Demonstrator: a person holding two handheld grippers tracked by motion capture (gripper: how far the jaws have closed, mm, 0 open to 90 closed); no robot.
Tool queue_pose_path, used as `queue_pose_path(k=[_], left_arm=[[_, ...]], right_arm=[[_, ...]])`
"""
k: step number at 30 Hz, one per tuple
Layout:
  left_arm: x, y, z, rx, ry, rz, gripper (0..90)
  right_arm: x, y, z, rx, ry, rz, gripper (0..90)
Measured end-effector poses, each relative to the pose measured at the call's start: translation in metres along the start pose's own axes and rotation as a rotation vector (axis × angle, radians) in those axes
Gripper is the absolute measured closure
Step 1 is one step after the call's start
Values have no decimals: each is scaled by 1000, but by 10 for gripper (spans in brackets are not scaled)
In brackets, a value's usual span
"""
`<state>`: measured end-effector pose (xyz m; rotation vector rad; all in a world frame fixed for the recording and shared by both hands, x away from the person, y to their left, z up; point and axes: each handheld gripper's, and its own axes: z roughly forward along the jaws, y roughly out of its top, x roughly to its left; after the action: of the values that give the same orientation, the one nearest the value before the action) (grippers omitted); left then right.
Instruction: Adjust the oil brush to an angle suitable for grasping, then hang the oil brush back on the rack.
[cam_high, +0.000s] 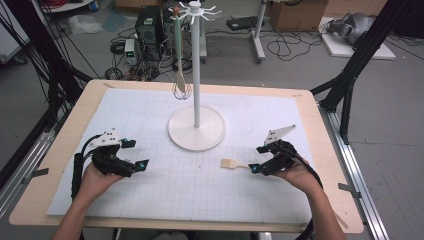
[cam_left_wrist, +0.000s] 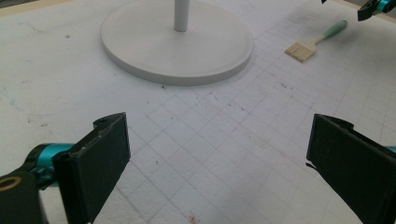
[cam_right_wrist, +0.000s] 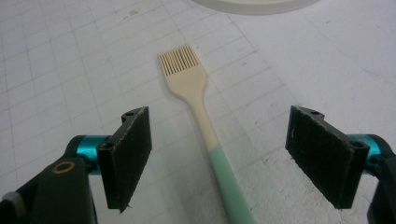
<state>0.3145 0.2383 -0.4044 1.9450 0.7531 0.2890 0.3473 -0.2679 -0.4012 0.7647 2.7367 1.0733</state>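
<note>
At lower left of the high view my left gripper (cam_high: 136, 154) sat wide open, empty. Right of centre lay the pastry brush (cam_right_wrist: 204, 122), light and stiff; my right gripper (cam_right_wrist: 219, 156) straddled its green handle, jaws apart, ungripped.

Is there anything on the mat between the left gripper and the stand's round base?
No. In the left gripper view, only bare gridded mat lies between the open left gripper and the stand's base.

The brush (cam_right_wrist: 201, 116) is looking like smooth matt plastic, cream and mint. The mat (cam_high: 150, 185) is showing scuffed gridded paper; the stand (cam_high: 196, 127) is gleaming matt white; the table (cam_high: 75, 120) is looking wooden.
</note>
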Motion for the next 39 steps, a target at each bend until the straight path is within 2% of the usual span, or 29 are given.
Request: queue_pose_path(k=[8,10,17,25,39], left_arm=[[1,0,2,5,-7,5,66],[1,0,2,5,-7,-2,66],[0,0,3,1,-10,-2,66],[0,-1,1,2,-6,-4,66],[0,0,1,2,-7,-3,66]], right_arm=[[-5,-4,3,32,25,-26,369],[-6,-4,5,52,22,-49,430],[-9,-3,14,80,36,-73,528],[-11,-4,21,110,70,-95,622],[-13,-7,25,154,72,-128,697]])
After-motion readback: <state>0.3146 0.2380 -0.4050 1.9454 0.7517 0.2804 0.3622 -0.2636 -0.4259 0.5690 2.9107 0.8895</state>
